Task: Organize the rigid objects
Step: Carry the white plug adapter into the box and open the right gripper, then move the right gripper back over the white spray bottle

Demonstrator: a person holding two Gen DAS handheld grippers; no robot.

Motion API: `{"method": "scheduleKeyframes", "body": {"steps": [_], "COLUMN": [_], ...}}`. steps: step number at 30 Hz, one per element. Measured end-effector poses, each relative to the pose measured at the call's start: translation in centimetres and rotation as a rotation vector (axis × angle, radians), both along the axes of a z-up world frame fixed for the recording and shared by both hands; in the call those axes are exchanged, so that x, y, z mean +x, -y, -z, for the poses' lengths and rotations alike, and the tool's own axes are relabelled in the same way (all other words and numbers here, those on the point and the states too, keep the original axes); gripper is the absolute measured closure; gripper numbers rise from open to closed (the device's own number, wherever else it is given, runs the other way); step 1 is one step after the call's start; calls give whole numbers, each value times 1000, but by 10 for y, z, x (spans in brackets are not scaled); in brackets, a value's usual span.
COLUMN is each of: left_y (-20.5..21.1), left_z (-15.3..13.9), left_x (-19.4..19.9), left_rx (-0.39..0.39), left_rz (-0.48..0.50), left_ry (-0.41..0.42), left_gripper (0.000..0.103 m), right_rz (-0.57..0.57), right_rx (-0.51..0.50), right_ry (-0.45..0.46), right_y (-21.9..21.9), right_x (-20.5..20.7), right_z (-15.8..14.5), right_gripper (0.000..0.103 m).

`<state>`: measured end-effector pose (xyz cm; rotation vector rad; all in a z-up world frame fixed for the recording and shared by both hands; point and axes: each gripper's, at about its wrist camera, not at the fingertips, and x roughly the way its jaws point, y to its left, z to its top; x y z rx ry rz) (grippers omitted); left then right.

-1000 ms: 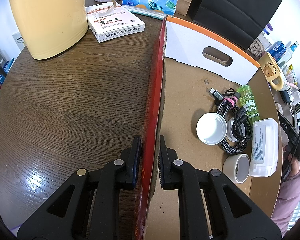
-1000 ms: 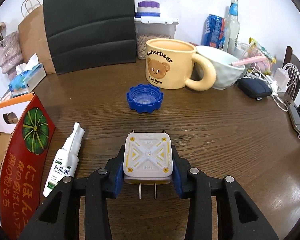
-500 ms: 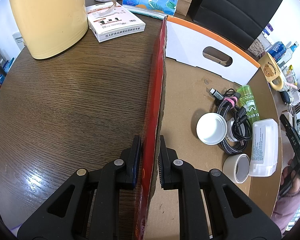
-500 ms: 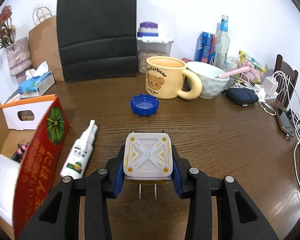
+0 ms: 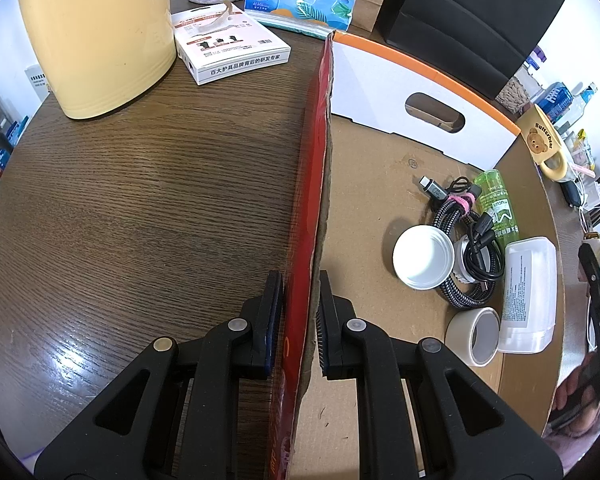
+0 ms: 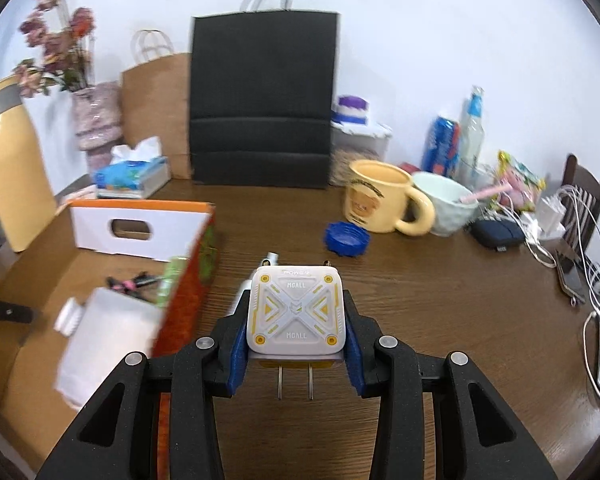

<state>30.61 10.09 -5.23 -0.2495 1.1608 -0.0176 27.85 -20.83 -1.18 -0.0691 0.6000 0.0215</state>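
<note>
My left gripper (image 5: 299, 312) is shut on the red side wall (image 5: 315, 168) of an open cardboard box (image 5: 380, 184), one pad on each face. Inside the box lie a white lid (image 5: 423, 257), coiled cables (image 5: 470, 248), a green bottle (image 5: 498, 204), a white case (image 5: 528, 292) and a tape roll (image 5: 476, 335). My right gripper (image 6: 296, 346) is shut on a white and yellow charger (image 6: 296, 312), prongs pointing toward the camera, held above the table just right of the box (image 6: 140, 224). A white spray bottle (image 6: 244, 284) peeks out behind the charger.
A blue cap (image 6: 347, 239), yellow mug (image 6: 380, 200) and white bowl (image 6: 446, 206) stand on the table beyond the charger. Cables and a phone (image 6: 570, 276) lie at the right. A yellow jug (image 5: 96, 32), white carton (image 5: 230, 48) and tissue pack (image 5: 300, 6) stand left of the box.
My right gripper has risen and swung left with the charger, so the box interior now shows in its view. The left gripper has kept still on the box wall.
</note>
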Motion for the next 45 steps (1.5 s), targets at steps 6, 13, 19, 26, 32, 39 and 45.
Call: {"method": "scheduleKeyframes", "body": {"steps": [6, 13, 19, 26, 32, 39, 45], "left_y": [0, 1, 0, 0, 1, 0, 1], "left_z": [0, 0, 0, 1, 2, 2, 2], "left_x": [0, 0, 0, -1, 0, 1, 1], "left_rx": [1, 0, 2, -1, 0, -1, -2], "left_rz": [0, 0, -1, 0, 0, 1, 0], "left_ry": [0, 0, 1, 0, 0, -1, -1], "left_gripper": [92, 92, 92, 92, 92, 92, 92], "right_rz": [-88, -233, -309, -315, -292, -292, -298], "right_rx": [-6, -29, -55, -116, -119, -79, -86], "right_ry": [41, 47, 27, -37, -52, -27, -19], "right_y": [-28, -71, -108, -125, -120, -113, -116], "right_x": [-10, -5, 13, 35, 37, 31, 30], "right_z": [-15, -32, -38, -26, -21, -28, -29], "right_gripper": [60, 59, 59, 59, 39, 11, 11]}}
